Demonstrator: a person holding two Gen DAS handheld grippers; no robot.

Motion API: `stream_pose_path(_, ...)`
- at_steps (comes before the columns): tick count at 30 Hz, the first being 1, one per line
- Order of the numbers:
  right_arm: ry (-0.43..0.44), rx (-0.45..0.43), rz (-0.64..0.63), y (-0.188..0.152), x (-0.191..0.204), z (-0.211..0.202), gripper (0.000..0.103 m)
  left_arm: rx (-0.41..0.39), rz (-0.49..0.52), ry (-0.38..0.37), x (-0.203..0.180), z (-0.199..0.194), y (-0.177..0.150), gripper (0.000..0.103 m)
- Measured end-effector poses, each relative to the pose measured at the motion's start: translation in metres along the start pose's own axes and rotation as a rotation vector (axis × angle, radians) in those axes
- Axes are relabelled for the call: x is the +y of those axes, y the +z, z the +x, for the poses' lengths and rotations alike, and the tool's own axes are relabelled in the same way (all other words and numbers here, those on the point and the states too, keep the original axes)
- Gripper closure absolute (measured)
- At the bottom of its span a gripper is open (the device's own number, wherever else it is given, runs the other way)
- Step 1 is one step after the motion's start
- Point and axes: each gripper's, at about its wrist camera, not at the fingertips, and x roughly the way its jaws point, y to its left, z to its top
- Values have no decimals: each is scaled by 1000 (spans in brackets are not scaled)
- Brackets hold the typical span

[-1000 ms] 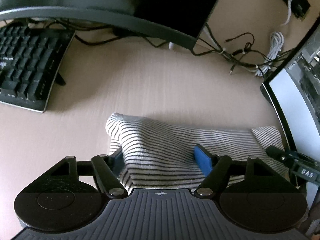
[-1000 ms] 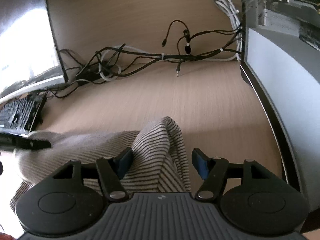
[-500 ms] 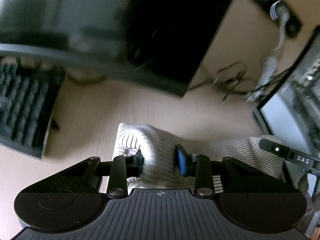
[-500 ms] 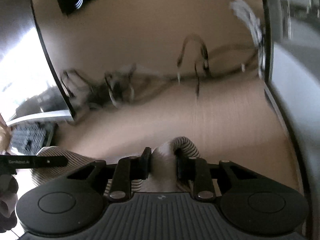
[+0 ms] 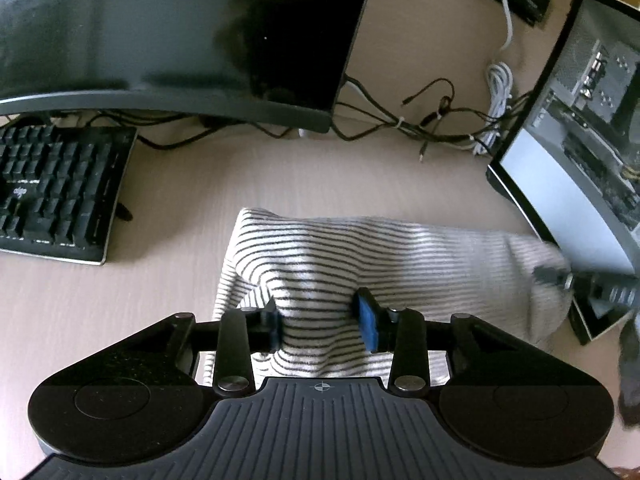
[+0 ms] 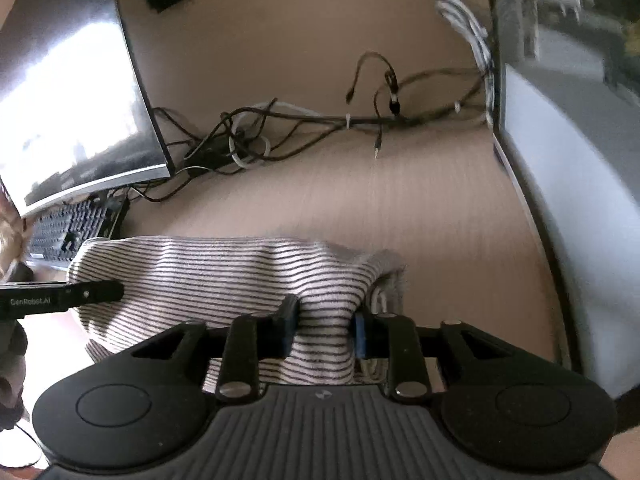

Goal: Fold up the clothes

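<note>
Gripping the grey-and-white striped knitted garment point(image 5: 360, 256) while slightly opening, left tongs point(image 5: 320, 322) and right tongs point(image 6: 325, 330) raise 2 corners above the beige wooden desk point(image 5: 168, 280) for folding.

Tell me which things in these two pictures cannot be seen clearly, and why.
- Striped garment: its near part is hidden under the left gripper body; left wrist view.
- Right gripper: blurred, cut by the right edge; left wrist view.
- Garment type: bunched, cannot tell.
- Keyboard: partly behind cloth; right wrist view.
</note>
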Motion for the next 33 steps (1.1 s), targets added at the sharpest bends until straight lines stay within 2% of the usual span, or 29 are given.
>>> stream_pose_path(1, -28, -33, -19, 6, 1, -4, 60, 1, 4, 1, 0, -1, -2, 63)
stream_pose_path(3, -70, -110, -55, 21, 5, -10, 60, 0, 6, 0, -1, -2, -3, 62)
stream_pose_path(6, -28, -151, -69, 37, 12, -3, 59, 1, 9, -1, -2, -5, -5, 62)
stream_pose_path(9, 50, -87, -80, 47, 39, 29, 50, -1, 14, 2, -4, -5, -6, 61)
stream_pose_path(12, 99, -6, -105, 44, 67, 61, 50, -4, 8, 6, -4, -6, -8, 59)
stream_pose_path(16, 171, 73, -68, 33, 82, 78, 50, -6, -1, 10, -2, -10, -11, 57)
stream_pose_path(19, 211, 105, -66, 21, 90, 74, 50, -22, -20, 17, 0, -18, -12, 57)
stream_pose_path(22, 239, 119, -82, 8, 96, 60, 50, -102, -71, 32, 10, -42, -3, 57)
stream_pose_path(24, 250, 125, -96, -2, 99, 51, 49, -155, -107, 46, 16, -58, 4, 53)
stream_pose_path(27, 253, 125, -119, -20, 108, 36, 49, -190, -114, 46, 19, -70, 15, 51)
stream_pose_path(30, 247, 120, -164, -35, 117, 20, 48, -159, -72, 7, 8, -64, 14, 50)
stream_pose_path(32, 241, 119, -193, -44, 122, 14, 47, -97, -41, -23, -1, -52, 7, 47)
stream_pose_path(33, 237, 118, -206, -48, 124, 11, 47, -69, -21, -12, -3, -46, 1, 46)
